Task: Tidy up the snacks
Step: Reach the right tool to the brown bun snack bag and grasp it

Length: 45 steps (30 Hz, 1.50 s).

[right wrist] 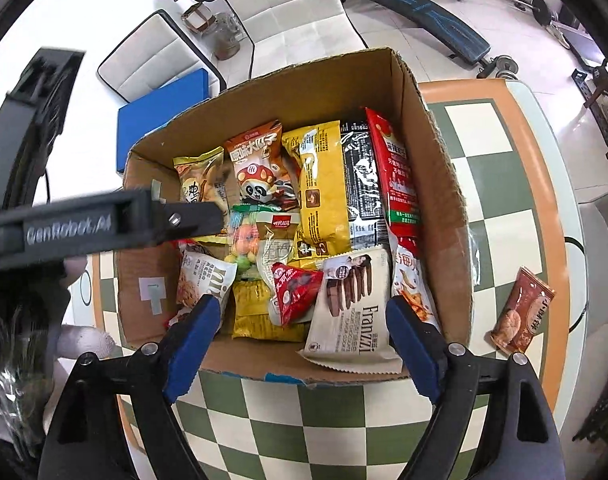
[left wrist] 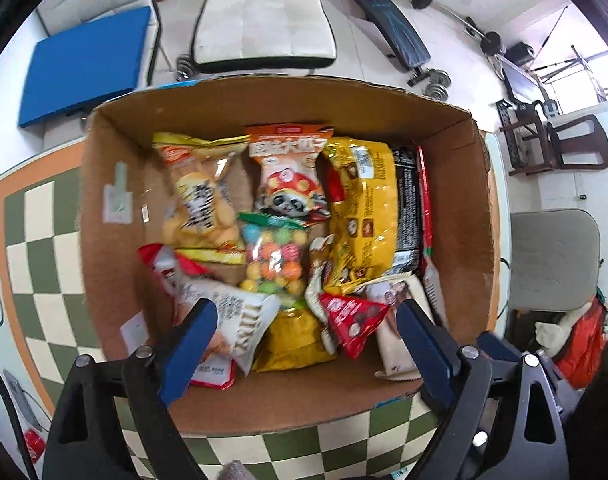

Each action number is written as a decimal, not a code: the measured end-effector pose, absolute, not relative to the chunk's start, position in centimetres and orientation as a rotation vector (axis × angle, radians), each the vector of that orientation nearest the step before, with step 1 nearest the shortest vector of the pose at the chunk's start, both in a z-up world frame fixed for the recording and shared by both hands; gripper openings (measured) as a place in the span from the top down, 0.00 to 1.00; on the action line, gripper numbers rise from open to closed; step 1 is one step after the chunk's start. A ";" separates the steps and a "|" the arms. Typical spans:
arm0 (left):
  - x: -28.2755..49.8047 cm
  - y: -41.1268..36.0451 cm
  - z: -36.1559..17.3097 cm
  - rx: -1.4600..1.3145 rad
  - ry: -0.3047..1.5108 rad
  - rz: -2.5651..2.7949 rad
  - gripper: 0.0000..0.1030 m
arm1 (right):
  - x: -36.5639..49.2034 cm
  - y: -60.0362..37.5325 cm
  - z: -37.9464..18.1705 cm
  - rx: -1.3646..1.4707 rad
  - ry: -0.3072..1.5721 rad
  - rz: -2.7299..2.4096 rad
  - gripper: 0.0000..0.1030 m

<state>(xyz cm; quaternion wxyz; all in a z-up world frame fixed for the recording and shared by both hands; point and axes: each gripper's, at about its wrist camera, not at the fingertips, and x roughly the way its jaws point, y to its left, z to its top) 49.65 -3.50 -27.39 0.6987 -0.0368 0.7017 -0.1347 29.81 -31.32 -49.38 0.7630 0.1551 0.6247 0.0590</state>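
Cardboard box at frame centre already holds most snack packets, one brown cookie packet lies outside at lower right on the checkered table, and both the left gripper and the right gripper are spread and empty.

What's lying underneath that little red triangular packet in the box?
The red triangular packet lies partly on a crumpled yellow bag and against the white Franzzi cookie pack. What lies beneath them in the cardboard box is covered, so I cannot tell.
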 end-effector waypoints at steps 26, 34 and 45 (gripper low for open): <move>37.9 -3.4 -25.7 -0.068 1.370 -0.078 0.11 | 21.3 -43.3 -49.3 0.500 1.308 -0.136 0.12; 39.1 -5.9 -27.8 -0.042 1.393 -0.063 0.11 | 22.3 -50.6 -56.9 0.616 1.401 -0.303 0.12; 40.4 -8.0 -29.0 0.005 1.396 -0.071 0.11 | 25.0 -51.7 -63.6 0.569 1.537 -0.395 0.15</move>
